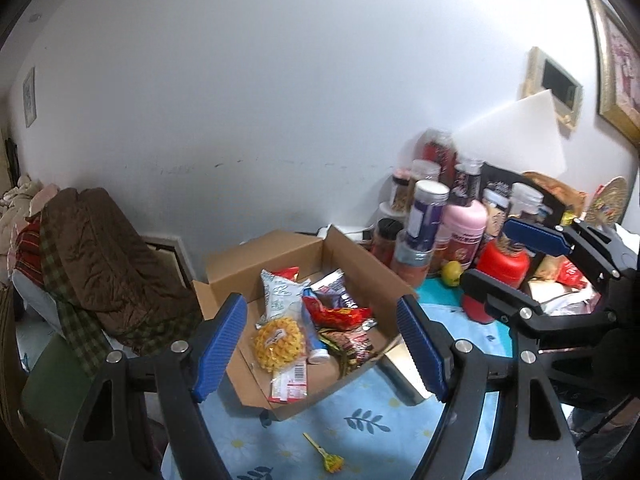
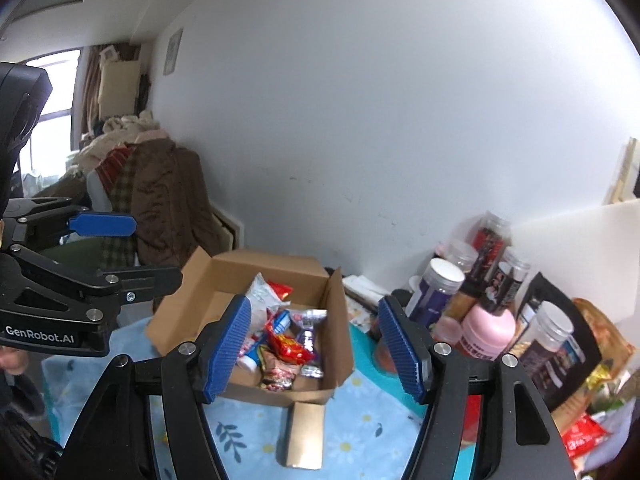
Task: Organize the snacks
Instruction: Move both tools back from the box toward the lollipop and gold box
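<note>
Left gripper (image 1: 322,346) and right gripper (image 2: 316,350): both spread wide, empty. One box (image 1: 360,258) ahead; one lollipop (image 1: 326,456) below left gripper.

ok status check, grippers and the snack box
Left gripper open, empty, over box. Right gripper open, empty. Box open, snacks inside; lollipop loose on cloth. Nothing blocking.

jar labels (image 1: 464,184) blurred, framed picture (image 1: 618,76) cut off at right edge
</note>
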Motion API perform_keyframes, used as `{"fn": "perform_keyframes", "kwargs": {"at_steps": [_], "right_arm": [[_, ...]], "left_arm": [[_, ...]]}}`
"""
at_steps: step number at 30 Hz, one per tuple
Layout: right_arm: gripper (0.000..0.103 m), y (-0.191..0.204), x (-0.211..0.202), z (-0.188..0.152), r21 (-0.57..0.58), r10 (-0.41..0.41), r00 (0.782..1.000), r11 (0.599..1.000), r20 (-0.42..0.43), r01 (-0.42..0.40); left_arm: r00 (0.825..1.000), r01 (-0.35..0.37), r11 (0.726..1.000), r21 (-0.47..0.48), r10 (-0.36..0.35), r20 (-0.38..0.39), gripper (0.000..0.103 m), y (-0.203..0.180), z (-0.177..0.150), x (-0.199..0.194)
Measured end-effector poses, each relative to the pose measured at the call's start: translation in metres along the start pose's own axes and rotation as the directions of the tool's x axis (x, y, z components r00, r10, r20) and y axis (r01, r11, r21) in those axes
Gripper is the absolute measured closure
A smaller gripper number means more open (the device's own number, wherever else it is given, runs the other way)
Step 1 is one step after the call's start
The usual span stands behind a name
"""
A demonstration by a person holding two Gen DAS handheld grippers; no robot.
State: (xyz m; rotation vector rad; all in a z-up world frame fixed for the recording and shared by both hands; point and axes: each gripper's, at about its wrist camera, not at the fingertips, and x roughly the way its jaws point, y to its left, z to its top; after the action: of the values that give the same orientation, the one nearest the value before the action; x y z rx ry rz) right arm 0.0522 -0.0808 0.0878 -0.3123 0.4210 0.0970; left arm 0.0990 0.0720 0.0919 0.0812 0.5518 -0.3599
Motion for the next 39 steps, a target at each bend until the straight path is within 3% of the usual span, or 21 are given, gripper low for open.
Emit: {"fn": "perform_keyframes", "kwargs": {"at_steps": [18, 28, 39], "right_arm": [[0.025, 0.016, -0.070, -0.038, 0.044, 0.003, 0.997, 0.999, 0.073, -0.006], [0.025, 0.024, -0.066, -0.080, 0.112, 0.015, 1.000, 0.994, 0.016, -0.017], [0.025, 0.021, -0.022, -0.129, 0.163, 0.019, 0.992, 0.987, -0.127, 0.002]], "left_arm": [[0.997, 0.072, 0.997, -0.024, -0.071, 0.021, 0.026, -0.022, -0.047, -0.043], [0.995, 0.085, 0.993, -0.077, -0.088, -0.039, 0.026, -0.023, -0.089, -0.031], [0.981, 0.092, 0.988, -0.127, -0.112, -0.161, 0.026, -0.020, -0.139, 0.012]]}}
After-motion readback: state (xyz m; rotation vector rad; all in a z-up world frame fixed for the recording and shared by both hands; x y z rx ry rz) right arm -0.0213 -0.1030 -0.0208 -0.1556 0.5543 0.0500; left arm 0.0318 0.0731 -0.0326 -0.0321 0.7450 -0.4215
